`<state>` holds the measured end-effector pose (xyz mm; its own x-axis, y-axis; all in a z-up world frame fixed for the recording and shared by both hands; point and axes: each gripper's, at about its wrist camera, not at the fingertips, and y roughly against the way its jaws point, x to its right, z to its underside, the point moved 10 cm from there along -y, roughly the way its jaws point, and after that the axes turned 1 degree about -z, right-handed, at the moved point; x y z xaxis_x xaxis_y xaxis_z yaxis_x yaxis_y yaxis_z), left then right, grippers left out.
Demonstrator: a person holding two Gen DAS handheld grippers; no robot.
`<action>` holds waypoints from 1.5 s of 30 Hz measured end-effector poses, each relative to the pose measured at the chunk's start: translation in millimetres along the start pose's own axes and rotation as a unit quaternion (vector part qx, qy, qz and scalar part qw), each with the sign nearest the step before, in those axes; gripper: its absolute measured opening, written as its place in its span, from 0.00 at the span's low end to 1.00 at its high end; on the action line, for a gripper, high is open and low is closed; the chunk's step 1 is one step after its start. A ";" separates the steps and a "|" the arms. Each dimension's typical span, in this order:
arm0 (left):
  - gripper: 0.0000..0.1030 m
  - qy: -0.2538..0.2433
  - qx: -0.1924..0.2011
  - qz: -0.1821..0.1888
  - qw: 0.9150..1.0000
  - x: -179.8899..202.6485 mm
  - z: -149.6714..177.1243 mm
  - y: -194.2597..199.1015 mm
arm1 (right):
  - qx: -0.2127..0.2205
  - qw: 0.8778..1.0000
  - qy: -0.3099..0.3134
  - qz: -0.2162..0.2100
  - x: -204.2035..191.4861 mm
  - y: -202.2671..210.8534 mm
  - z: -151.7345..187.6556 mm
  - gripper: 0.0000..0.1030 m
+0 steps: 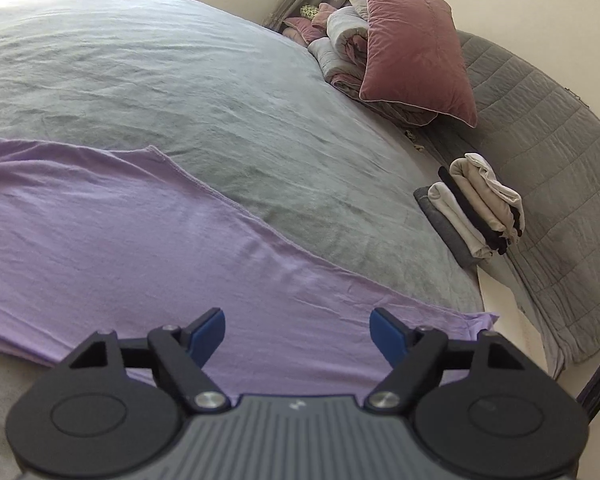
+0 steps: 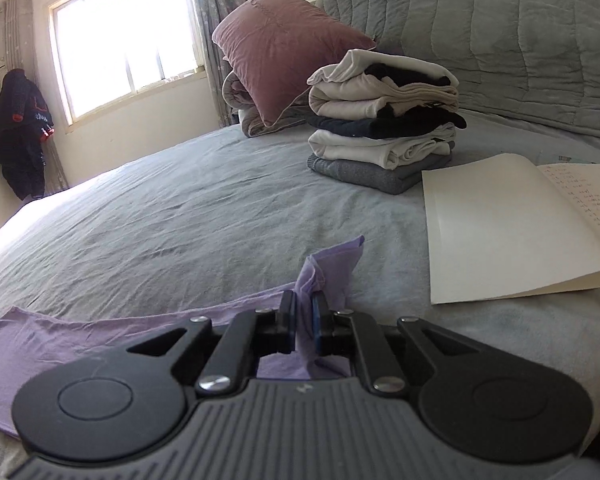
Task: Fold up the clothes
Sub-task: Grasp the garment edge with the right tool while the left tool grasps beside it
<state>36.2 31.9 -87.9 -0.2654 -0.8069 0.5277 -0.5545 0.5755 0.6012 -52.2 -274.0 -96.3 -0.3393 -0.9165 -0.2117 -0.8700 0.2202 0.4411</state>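
Note:
A lilac garment (image 1: pixel 120 236) lies spread flat on the grey bed sheet (image 1: pixel 220 92). My left gripper (image 1: pixel 298 336) hovers over the garment's near edge, its blue pads wide apart and pressing on nothing. In the right wrist view the same lilac garment (image 2: pixel 60 336) stretches off to the left, and my right gripper (image 2: pixel 303 324) is shut on a bunched corner of it, which sticks up past the fingertips.
A stack of folded clothes (image 2: pixel 384 120) sits near the quilted grey headboard (image 2: pixel 500 32). An open notebook (image 2: pixel 512 228) lies right of my right gripper. A mauve pillow (image 1: pixel 412 52) leans on rolled bedding. A dark jacket (image 2: pixel 20 132) hangs by the window.

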 end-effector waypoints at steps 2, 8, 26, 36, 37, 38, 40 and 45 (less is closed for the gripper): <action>0.63 0.019 -0.013 0.038 0.999 8.7 5.1 -5.2 | -0.008 0.999 0.024 -0.023 -21.5 -1.4 1.3 0.10; 0.31 0.065 -0.063 0.123 0.988 35.2 24.1 -28.8 | -0.044 0.991 0.086 -0.088 -75.9 -0.7 15.4 0.10; 0.41 0.124 -0.104 0.143 0.976 71.9 38.0 -92.8 | -0.083 0.972 0.148 -0.163 -136.1 16.1 46.5 0.06; 0.36 0.142 -0.102 0.136 0.975 67.0 33.4 -100.1 | -0.074 0.967 0.197 -0.145 -135.7 17.2 55.5 0.18; 0.36 0.142 -0.103 0.136 0.975 67.1 33.8 -100.7 | -0.075 0.967 0.195 -0.146 -136.0 17.0 56.2 0.25; 0.36 0.141 -0.103 0.135 0.975 67.3 34.4 -101.1 | -0.075 0.967 0.193 -0.147 -136.3 16.8 57.0 0.31; 0.36 0.133 -0.103 0.131 0.977 68.6 35.4 -102.0 | -0.072 0.967 0.196 -0.147 -138.2 17.2 58.5 0.43; 0.32 0.123 -0.098 0.120 0.980 67.3 36.0 -104.1 | -0.051 0.958 0.245 -0.139 -147.7 18.9 61.7 0.42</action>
<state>47.6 -87.0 -136.6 -0.1579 -0.6030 0.7820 -0.3315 0.7783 0.5332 -40.7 -113.9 -110.4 0.1313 -0.9873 0.0898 -0.8547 -0.0668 0.5148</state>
